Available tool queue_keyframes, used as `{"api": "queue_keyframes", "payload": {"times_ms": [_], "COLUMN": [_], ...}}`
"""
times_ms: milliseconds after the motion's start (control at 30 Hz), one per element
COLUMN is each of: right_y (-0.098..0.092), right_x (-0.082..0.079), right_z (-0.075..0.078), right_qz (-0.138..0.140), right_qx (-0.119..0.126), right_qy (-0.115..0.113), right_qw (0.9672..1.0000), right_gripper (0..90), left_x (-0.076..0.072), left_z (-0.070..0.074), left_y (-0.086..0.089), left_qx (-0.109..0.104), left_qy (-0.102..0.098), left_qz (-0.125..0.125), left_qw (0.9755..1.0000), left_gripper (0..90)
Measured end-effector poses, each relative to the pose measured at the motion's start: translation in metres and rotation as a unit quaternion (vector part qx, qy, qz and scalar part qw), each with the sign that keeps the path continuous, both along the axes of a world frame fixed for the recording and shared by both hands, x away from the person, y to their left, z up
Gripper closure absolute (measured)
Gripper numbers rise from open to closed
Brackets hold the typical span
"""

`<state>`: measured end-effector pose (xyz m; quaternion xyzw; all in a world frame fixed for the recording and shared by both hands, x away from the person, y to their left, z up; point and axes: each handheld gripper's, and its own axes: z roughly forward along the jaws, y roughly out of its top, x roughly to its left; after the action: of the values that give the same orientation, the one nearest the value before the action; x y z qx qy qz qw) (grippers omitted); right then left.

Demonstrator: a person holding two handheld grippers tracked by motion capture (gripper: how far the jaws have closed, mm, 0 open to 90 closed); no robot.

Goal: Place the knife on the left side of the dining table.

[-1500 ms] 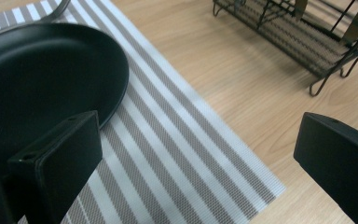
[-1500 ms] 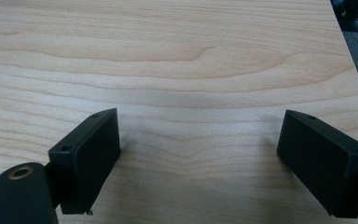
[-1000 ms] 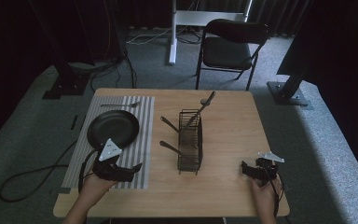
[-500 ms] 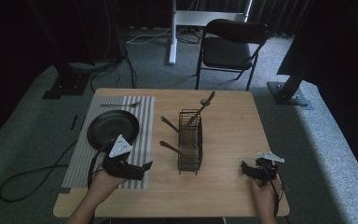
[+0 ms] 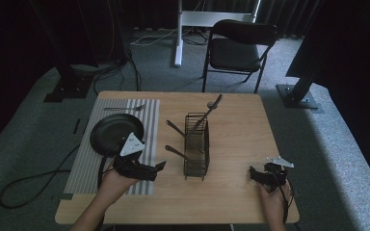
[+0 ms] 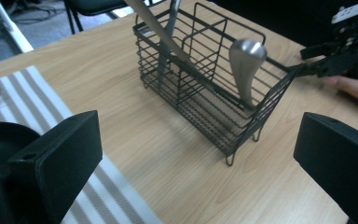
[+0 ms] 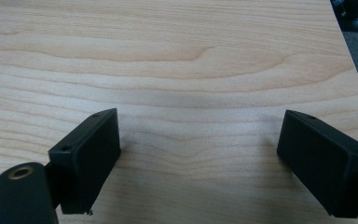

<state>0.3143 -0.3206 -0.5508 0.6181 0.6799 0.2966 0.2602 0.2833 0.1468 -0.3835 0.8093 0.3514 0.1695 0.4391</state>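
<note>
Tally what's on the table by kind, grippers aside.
Wire basket: 1
Utensils in the basket: 3
Black plate: 1
Fork: 1
Striped mat: 1
Total: 7

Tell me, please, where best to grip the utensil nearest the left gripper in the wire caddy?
Probably by its rounded metal handle, which sticks up above the caddy rim, jaws closing across it from above: the rest sits down behind wire.
</note>
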Motion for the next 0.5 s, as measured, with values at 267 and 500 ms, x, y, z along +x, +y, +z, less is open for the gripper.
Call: {"api": "queue_keyframes", "payload": {"times_ms": [267, 500], "right_y": [0.0, 0.0], "right_x": [0.0, 0.0], "right_z": [0.0, 0.0], "right_qz": [0.0, 0.0], "right_qx": [0.0, 0.0], "right_qy": [0.0, 0.0], "right_qw": [1.0, 1.0], "right_gripper": [12.3, 12.3], "left_x": [0.008, 0.014], "left_z": [0.009, 0.009], "left_y": [-0.015, -0.027], "left_qx": [0.002, 0.009], "left_qy": [0.002, 0.005], "left_qz": [0.001, 0.007], "left_qw": [1.0, 0.9999], "left_gripper": [1.2, 1.6]}}
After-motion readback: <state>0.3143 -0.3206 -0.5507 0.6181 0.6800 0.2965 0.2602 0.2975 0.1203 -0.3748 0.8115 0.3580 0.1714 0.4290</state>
